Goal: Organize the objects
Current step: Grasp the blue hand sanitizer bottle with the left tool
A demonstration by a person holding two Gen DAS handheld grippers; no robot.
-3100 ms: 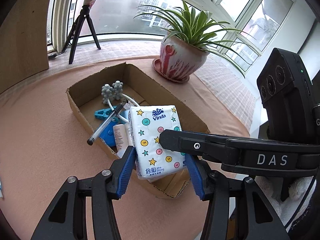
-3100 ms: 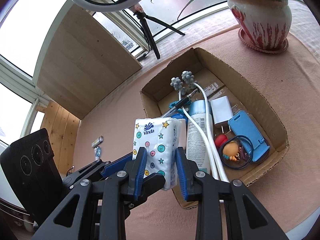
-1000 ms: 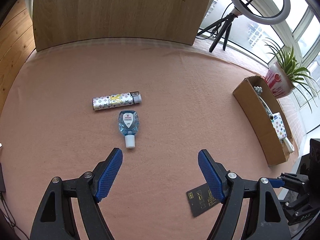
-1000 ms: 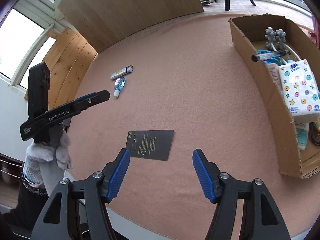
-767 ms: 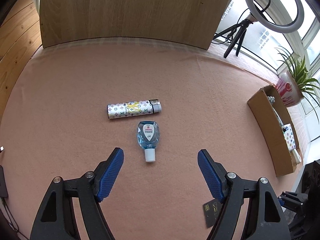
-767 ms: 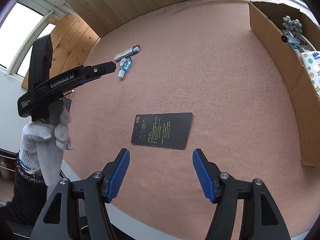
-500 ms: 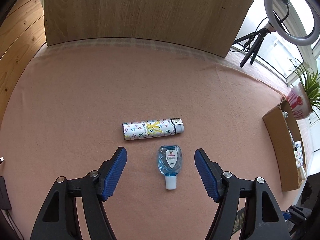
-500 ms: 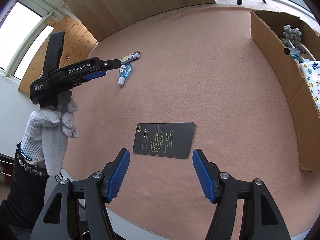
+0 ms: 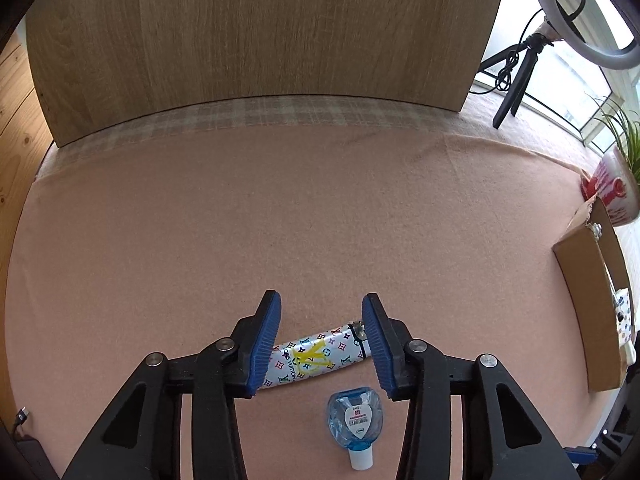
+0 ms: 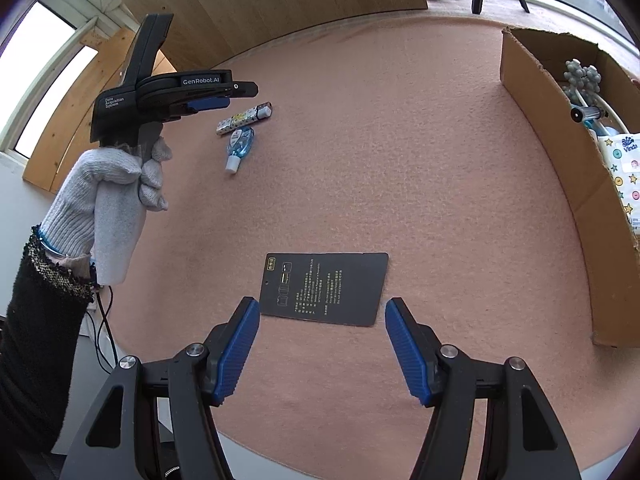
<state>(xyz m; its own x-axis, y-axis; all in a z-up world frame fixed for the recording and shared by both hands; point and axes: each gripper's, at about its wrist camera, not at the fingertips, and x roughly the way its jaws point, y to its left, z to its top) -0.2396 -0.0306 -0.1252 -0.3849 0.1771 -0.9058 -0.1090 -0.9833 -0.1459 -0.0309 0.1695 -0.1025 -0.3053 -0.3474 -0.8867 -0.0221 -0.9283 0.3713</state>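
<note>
Left gripper [image 9: 322, 338] closing around a patterned lighter [image 9: 316, 356]

The lighter is lying on pink felt cloth [image 9: 280, 208] beside a small blue sanitizer bottle [image 9: 356, 424], jaws narrowing but not yet pressing; right gripper [image 10: 322, 344] hanging wide above a black card [image 10: 324, 288]; cardboard box [image 10: 540, 92], wooden panel [image 9: 248, 32] beyond.

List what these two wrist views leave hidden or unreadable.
- Patterned lighter, left wrist view: both ends covered by the left gripper pads; contact unclear.
- Cardboard box, right wrist view: far side cut off by the frame edge.
- Black card: print too small to read.
</note>
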